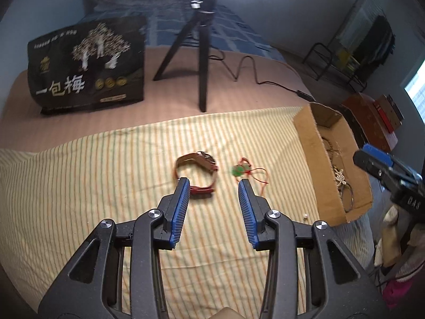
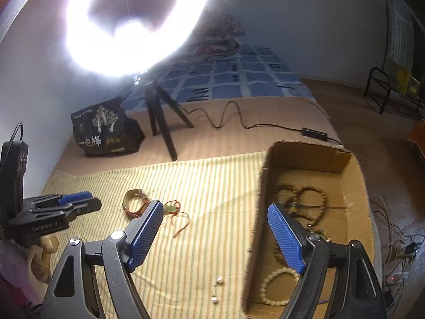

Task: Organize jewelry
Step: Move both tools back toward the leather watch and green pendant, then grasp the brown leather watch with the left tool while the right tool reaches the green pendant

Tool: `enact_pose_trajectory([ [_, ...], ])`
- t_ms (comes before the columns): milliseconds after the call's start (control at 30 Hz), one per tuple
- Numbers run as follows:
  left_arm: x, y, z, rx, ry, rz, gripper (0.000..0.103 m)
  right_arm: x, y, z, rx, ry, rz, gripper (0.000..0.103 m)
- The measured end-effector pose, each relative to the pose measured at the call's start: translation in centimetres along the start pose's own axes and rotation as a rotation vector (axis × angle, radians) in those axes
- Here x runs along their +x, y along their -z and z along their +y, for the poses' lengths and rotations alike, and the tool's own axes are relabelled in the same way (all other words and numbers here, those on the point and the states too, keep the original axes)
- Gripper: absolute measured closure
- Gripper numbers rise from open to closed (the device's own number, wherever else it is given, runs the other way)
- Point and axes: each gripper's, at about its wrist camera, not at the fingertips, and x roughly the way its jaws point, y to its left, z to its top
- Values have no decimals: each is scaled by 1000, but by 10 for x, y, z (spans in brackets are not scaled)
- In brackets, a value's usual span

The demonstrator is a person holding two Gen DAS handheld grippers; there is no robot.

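Two grippers, both empty; left gripper (image 1: 213,183) jaws moderately spread, hovering over the striped cloth (image 1: 106,186) with tips either side of the watch's near strap; right gripper (image 2: 215,212) jaws spread wide, straddling the box's (image 2: 353,186) left wall, nothing between the pads.

Loose items left of the box, on the cloth: one watch (image 1: 198,171), brown strap, furthest from the box; one green pendant on red cord (image 1: 243,171), between watch and box; two small pearls (image 2: 217,289) close to the box's near corner.

Items inside the box: bead bracelets, at least three (one pale (image 2: 279,284), the rest dark brown), tangled, so the count is uncertain.

Beyond the box, off the cloth: one tripod (image 1: 196,61) with ring light, one black bag (image 1: 87,66), one cable.

Risks, as judged: the looped strap may slip from the jaws if pinched off-centre; the trailing cord could snag on a finger and drag the pendant; pearls may roll off the cloth if nudged; the right gripper could knock the box wall it straddles.
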Motion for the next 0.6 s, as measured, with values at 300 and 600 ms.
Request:
enact_pose_trajectory([
  [300, 20, -3, 35, -90, 6, 49, 65, 30, -1, 28, -33, -27, 49, 20],
  [600, 50, -6, 40, -127, 29, 109, 65, 67, 1, 38, 9, -59, 125, 23],
])
